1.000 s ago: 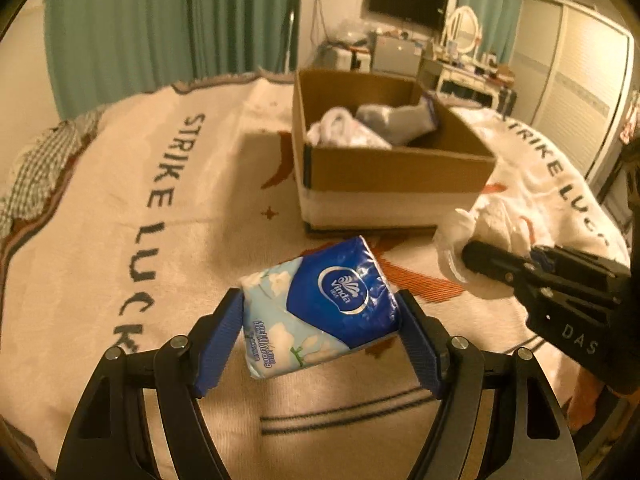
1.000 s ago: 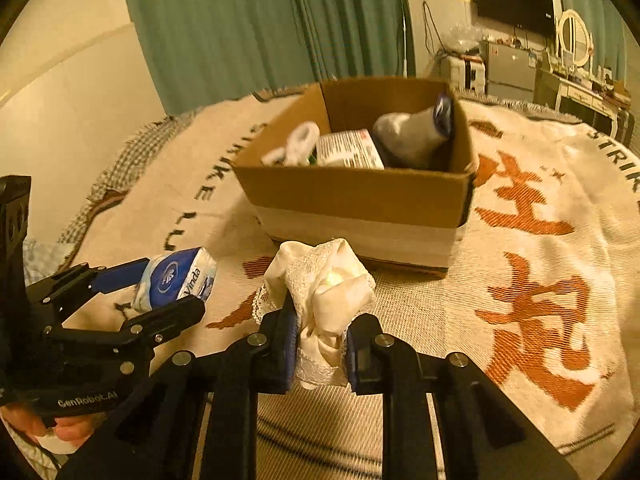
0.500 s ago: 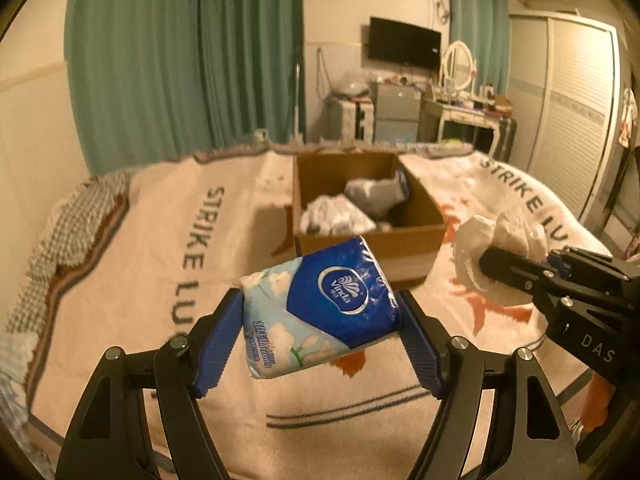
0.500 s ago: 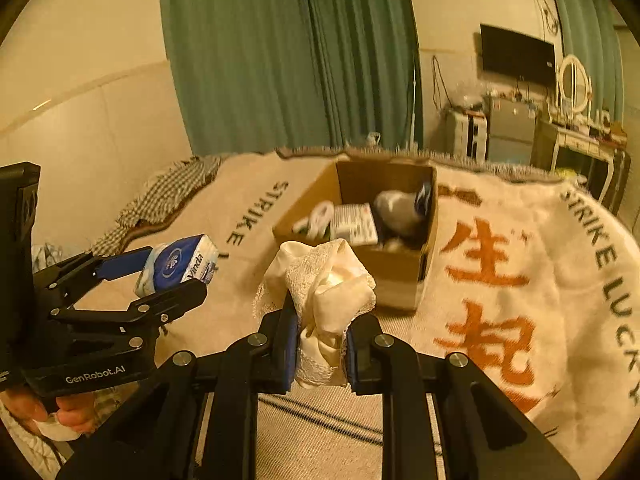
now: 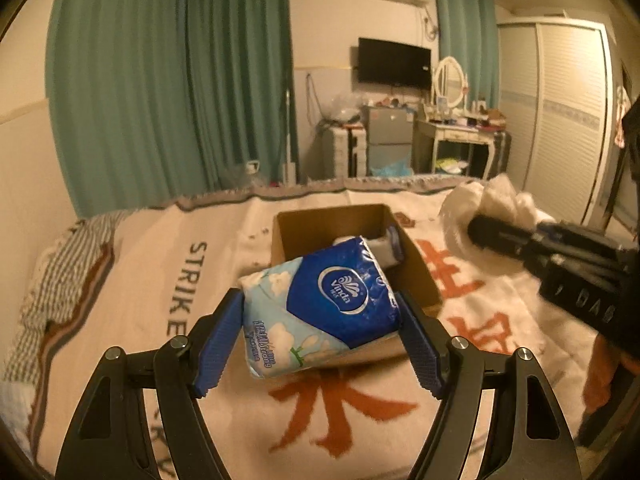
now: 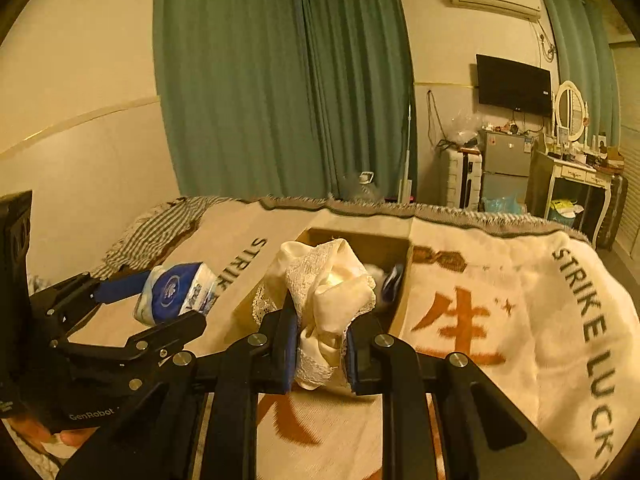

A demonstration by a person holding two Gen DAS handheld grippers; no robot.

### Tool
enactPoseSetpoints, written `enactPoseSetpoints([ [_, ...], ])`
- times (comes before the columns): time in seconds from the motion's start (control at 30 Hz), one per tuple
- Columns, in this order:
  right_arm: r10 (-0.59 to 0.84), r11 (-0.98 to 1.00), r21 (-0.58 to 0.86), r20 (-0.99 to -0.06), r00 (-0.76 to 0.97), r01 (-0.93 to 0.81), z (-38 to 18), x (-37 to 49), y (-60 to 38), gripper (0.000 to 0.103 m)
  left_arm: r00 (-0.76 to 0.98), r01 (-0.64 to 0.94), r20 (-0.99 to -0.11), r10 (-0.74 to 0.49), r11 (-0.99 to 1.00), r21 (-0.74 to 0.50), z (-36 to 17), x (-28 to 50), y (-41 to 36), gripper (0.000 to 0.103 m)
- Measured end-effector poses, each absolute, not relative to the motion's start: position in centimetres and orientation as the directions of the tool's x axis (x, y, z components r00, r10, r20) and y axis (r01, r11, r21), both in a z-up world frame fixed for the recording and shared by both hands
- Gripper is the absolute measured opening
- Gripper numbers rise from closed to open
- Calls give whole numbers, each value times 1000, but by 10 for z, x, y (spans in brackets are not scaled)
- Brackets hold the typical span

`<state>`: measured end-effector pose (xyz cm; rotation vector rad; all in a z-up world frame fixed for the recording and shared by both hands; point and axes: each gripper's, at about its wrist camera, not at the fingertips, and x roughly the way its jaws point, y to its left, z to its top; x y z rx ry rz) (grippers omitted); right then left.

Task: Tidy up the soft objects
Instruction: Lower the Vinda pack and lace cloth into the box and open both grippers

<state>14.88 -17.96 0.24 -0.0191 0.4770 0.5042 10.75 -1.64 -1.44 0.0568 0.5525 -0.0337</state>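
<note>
My left gripper (image 5: 320, 332) is shut on a blue and white tissue pack (image 5: 320, 304), held in the air in front of an open cardboard box (image 5: 288, 236). The pack also shows in the right wrist view (image 6: 176, 292). My right gripper (image 6: 320, 332) is shut on a cream lace-trimmed cloth (image 6: 328, 288), also held up before the box (image 6: 400, 248). The cloth shows at the right of the left wrist view (image 5: 488, 208). Soft items lie in the box, mostly hidden.
The box sits on a bed covered by a cream blanket (image 6: 500, 280) with red characters and black lettering. Striped bedding (image 5: 60, 280) lies at the left edge. Green curtains (image 6: 280, 80), a desk (image 5: 460, 136) and wardrobe stand beyond the bed.
Both grippers have risen well above the bed with their loads; the box now looks smaller and lower. Neither grip has changed.
</note>
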Motion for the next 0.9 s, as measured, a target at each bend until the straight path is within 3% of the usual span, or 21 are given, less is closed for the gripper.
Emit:
enactPoseSetpoints([
  [0.2, 468, 874, 128, -476, 744, -468, -6, 214, -178, 18, 841, 41, -541, -20, 999, 27, -24, 164, -5, 75],
  [0.5, 462, 876, 159, -542, 702, -455, -37, 304, -160, 18, 828, 65, -561, 0, 993, 95, -54, 248, -8, 75],
  [0.7, 465, 878, 184, -545, 698, -442, -55, 322, -158, 21, 815, 108, -578, -35, 990, 92, -70, 270, -9, 77],
  [0.77, 471, 875, 185, -545, 694, -448, -58, 325, -158, 34, 810, 128, -584, -50, 987, 93, -75, 270, -10, 77],
  [0.83, 442, 889, 161, -541, 715, -428, -58, 325, -157, 62, 799, 124, -600, -40, 987, 99, -77, 271, -10, 80],
  [0.9, 432, 897, 173, -534, 726, -406, -56, 325, -160, 67, 796, 97, -606, -10, 989, 111, -76, 272, -8, 80],
])
